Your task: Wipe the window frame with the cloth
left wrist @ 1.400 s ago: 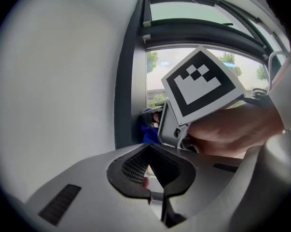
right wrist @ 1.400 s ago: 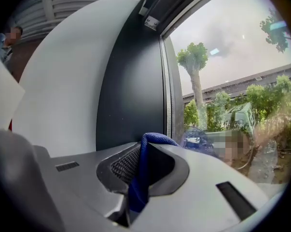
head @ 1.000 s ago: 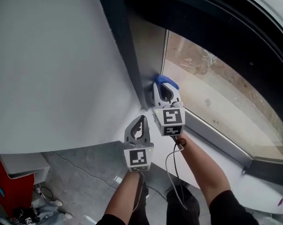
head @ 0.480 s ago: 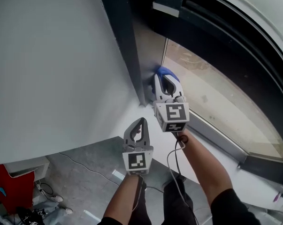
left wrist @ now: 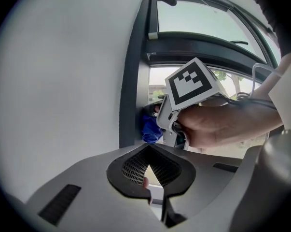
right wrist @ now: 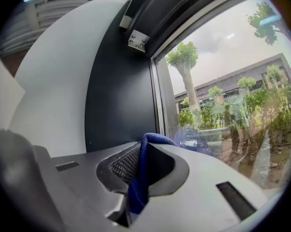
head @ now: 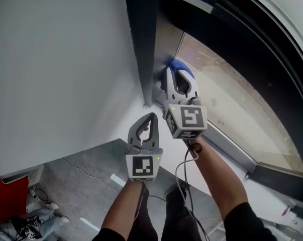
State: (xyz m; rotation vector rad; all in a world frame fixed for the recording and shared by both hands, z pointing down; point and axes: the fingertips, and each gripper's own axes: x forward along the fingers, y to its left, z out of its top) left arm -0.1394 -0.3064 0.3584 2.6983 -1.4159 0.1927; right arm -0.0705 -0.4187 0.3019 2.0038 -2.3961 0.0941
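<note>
A person's right gripper [head: 173, 77] [right wrist: 139, 154] is clamped on a blue cloth [head: 179, 68] [right wrist: 141, 178], whose fold bulges out past the jaw tips and rests against the foot of the dark window frame [head: 141, 44] [right wrist: 120, 95], on the frame's glass side. The left gripper [head: 149, 116] [left wrist: 147, 150] has its jaws drawn together with nothing between them and sits lower, on the frame's wall side and apart from it. A white wall [head: 56, 59] runs up to the frame on that side, and a pale sill [head: 219, 140] runs along its bottom rail. The window pane [head: 231, 94] meets the frame on the far side of the cloth, with a tree [right wrist: 185, 62] and a low building [right wrist: 242, 81] seen through it. Seen from the left gripper, the cloth [left wrist: 150, 129] is bunched at the frame's [left wrist: 131, 81] base, while the right gripper's marker cube [left wrist: 193, 83] and the right hand [left wrist: 217, 124] cover much of the pane and the lower rail behind them. A small metal bracket [right wrist: 137, 40] is fixed near the frame's upper corner. A thin cable [head: 184, 174] hangs from the right gripper along the forearm. Below the frame lies grey floor [head: 86, 169], with a red object [head: 10, 195] at its edge, well apart from the frame.
</note>
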